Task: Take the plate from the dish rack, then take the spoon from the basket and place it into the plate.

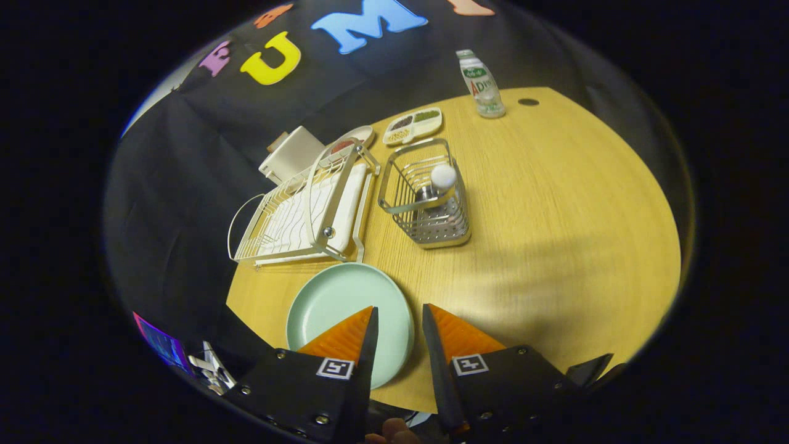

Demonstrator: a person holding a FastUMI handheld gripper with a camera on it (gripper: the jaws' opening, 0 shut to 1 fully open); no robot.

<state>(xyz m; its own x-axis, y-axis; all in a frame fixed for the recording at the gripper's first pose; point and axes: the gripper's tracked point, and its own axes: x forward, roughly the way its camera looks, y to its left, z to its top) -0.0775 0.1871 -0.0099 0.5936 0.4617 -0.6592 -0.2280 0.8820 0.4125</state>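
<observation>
Gripper view looked down over a wooden table [555, 216], and the gripper [397, 316] hung above its near edge with jaws narrowly parted and nothing between them. One finger overlapped the near side of the plate [336, 299], a pale green round dish lying flat on the table; whether that finger touched it could not be told, and the other finger sat over bare wood just beside the rim. Right beyond the plate stood the rack [305, 206], a white wire dish rack with a tray under it, its slots empty. Just beside the rack, toward the table's middle, stood the basket [425, 197], a metal wire caddy with a perforated base. Inside it the spoon [441, 182] stood upright, its pale rounded end poking above the wires, the lower part hard to make out through the mesh. Beyond the rack and basket lay a small oval dish [354, 140] and a divided tray [413, 125] with dark and light fillings, and a white box [291, 155] sat at the table's far edge. Farther off, well apart from the basket, a bottle [482, 84] stood upright near a dark hole [528, 102] in the tabletop.
</observation>
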